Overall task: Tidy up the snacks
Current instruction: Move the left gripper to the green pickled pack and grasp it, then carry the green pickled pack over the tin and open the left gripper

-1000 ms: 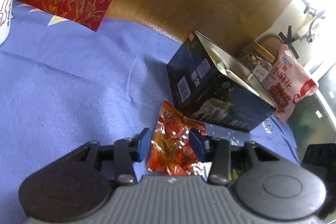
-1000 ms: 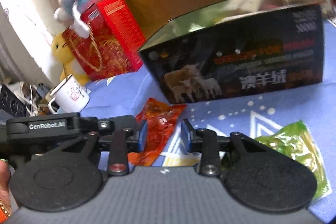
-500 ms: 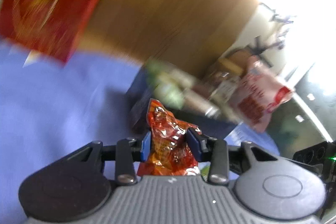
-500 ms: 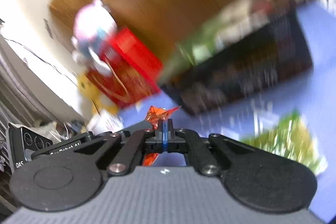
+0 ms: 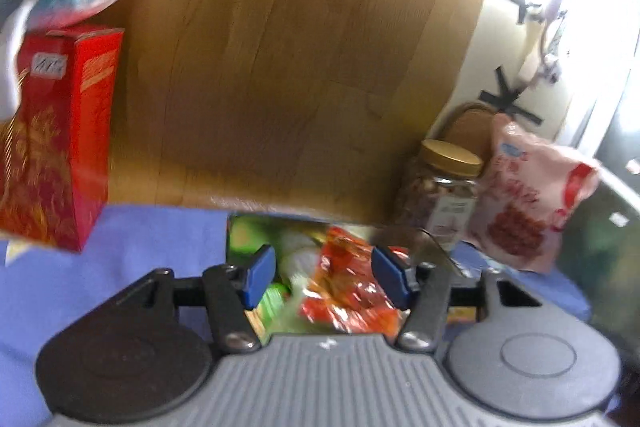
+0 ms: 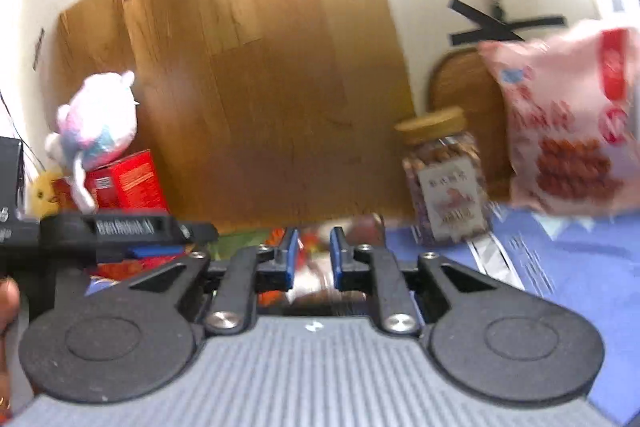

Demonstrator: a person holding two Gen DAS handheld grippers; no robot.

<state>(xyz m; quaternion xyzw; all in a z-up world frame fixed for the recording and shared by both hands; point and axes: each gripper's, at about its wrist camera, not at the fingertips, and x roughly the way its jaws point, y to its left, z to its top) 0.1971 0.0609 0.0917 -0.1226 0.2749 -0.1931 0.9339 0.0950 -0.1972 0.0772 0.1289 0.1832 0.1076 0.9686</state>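
My left gripper (image 5: 324,277) is open above the open dark box (image 5: 240,227). The red-orange snack packet (image 5: 348,291) lies between its spread jaws, inside the box among green packets (image 5: 272,301); whether a pad still touches it I cannot tell. My right gripper (image 6: 313,259) is partly open and empty, also over the box with blurred snack packets (image 6: 312,283) below. The left gripper's black body (image 6: 120,231) shows at the left of the right wrist view.
A jar of nuts (image 5: 440,195) (image 6: 444,187) and a pink snack bag (image 5: 528,203) (image 6: 568,123) stand at the right on the blue cloth (image 5: 140,239). A red gift box (image 5: 56,155) with a plush toy (image 6: 96,123) stands left. A wooden panel (image 5: 300,67) is behind.
My left gripper carried the red-orange packet up and over the box, then opened. My right gripper went from shut to partly open and moved over the box.
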